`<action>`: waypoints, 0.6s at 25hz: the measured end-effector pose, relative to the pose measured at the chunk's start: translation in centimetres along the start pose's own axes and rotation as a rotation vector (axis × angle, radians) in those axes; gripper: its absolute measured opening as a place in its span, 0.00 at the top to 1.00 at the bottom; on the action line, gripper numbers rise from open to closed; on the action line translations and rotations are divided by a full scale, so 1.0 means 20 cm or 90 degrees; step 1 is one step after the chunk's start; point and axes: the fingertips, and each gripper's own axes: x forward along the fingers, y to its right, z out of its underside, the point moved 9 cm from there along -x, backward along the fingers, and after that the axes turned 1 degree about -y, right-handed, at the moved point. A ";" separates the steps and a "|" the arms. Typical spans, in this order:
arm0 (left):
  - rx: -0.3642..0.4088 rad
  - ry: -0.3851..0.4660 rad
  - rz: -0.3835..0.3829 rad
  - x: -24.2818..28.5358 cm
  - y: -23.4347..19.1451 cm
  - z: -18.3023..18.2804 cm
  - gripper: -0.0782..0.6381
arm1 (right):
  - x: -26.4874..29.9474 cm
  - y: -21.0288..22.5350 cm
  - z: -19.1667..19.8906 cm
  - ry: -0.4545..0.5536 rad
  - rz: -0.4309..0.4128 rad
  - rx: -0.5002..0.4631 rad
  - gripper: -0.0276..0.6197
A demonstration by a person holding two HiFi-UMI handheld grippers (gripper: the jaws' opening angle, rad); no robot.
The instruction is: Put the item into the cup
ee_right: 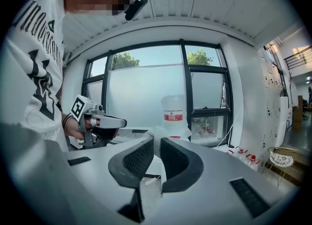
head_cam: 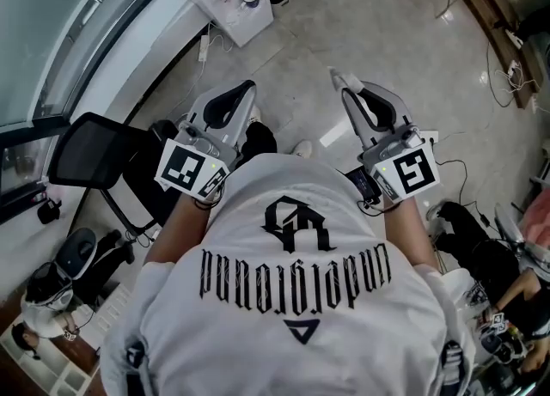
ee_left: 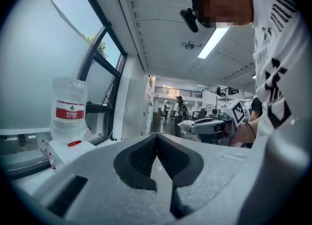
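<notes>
My right gripper (head_cam: 344, 83) points forward at chest height. It is shut on a small white crumpled item (head_cam: 341, 78), which shows between the dark pads in the right gripper view (ee_right: 165, 132). From the left gripper view, that item (ee_left: 185, 126) pokes out of the right gripper's tip. My left gripper (head_cam: 248, 88) is held level beside it. Its jaws meet at the tip (ee_left: 156, 138) with nothing between them. No cup shows in any view.
A white table (head_cam: 225, 9) stands ahead by the window with a large clear water bottle (ee_left: 69, 110) on it. A black chair (head_cam: 93, 150) is at the left. Cables (head_cam: 507, 68) run over the floor. Small red-capped bottles (ee_right: 247, 159) and a woven basket (ee_right: 282, 156) sit far right.
</notes>
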 end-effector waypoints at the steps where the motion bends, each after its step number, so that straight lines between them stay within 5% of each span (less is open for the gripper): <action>1: -0.002 0.000 0.000 0.01 -0.04 0.00 0.87 | 0.04 0.01 -0.01 -0.002 -0.001 0.000 0.88; 15: -0.029 -0.003 -0.006 -0.01 -0.74 -0.03 0.87 | 0.75 0.05 -0.18 -0.028 -0.014 -0.010 0.88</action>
